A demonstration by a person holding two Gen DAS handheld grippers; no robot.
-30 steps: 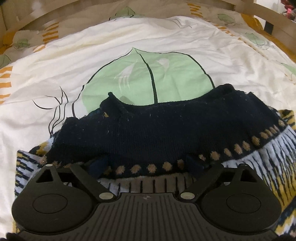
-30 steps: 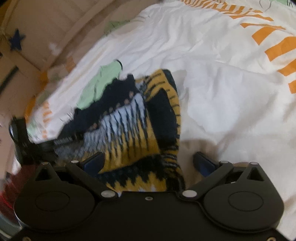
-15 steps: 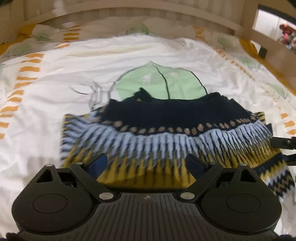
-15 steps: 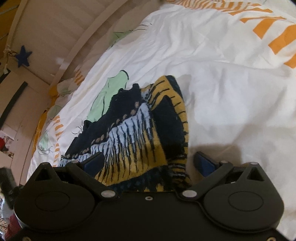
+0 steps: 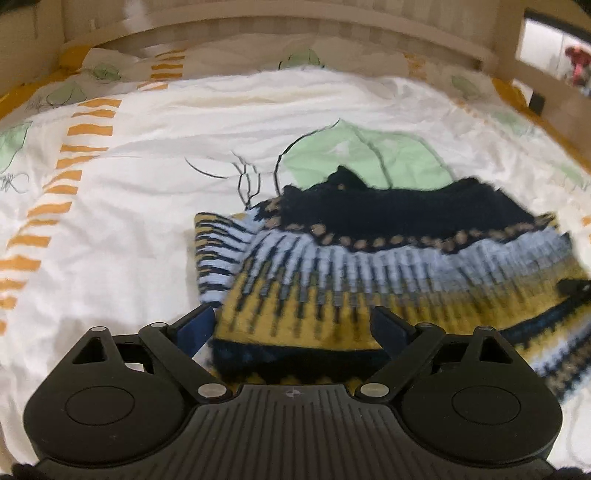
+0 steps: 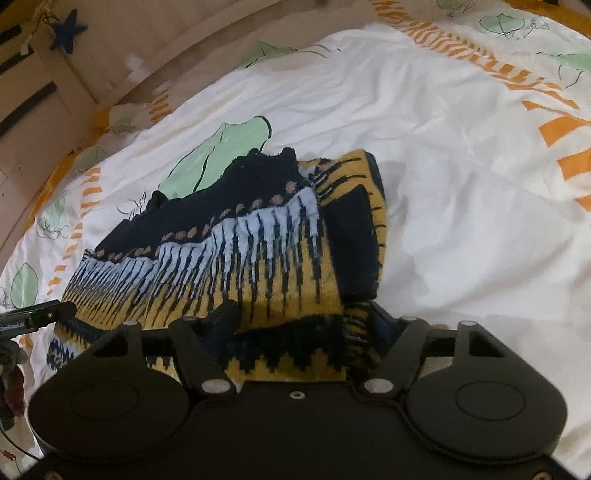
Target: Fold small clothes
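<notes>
A small knitted sweater [image 5: 369, 266], navy at the top with pale blue and mustard bands, lies folded on the bed cover [image 5: 147, 184]. My left gripper [image 5: 291, 326] is open at the sweater's near left corner, with the mustard hem lying between its jaws. One blue pad [image 5: 195, 328] sits just off the cloth's left edge. In the right wrist view the sweater [image 6: 240, 258] runs off to the left. My right gripper [image 6: 304, 319] is closing, with the bunched near hem between its jaws. Its right finger is hidden by cloth.
The white cover with green leaves and orange stripes spreads wide to the right [image 6: 480, 184]. A wooden bed rail [image 5: 332, 29] curves along the far side. A blue star [image 6: 68, 31] hangs on the wooden wall. The left gripper's tip [image 6: 37, 317] shows at the left edge.
The left gripper has drawn back and moved left, so the whole sweater now shows. The right gripper's jaws have narrowed around the hem, and its view has rolled.
</notes>
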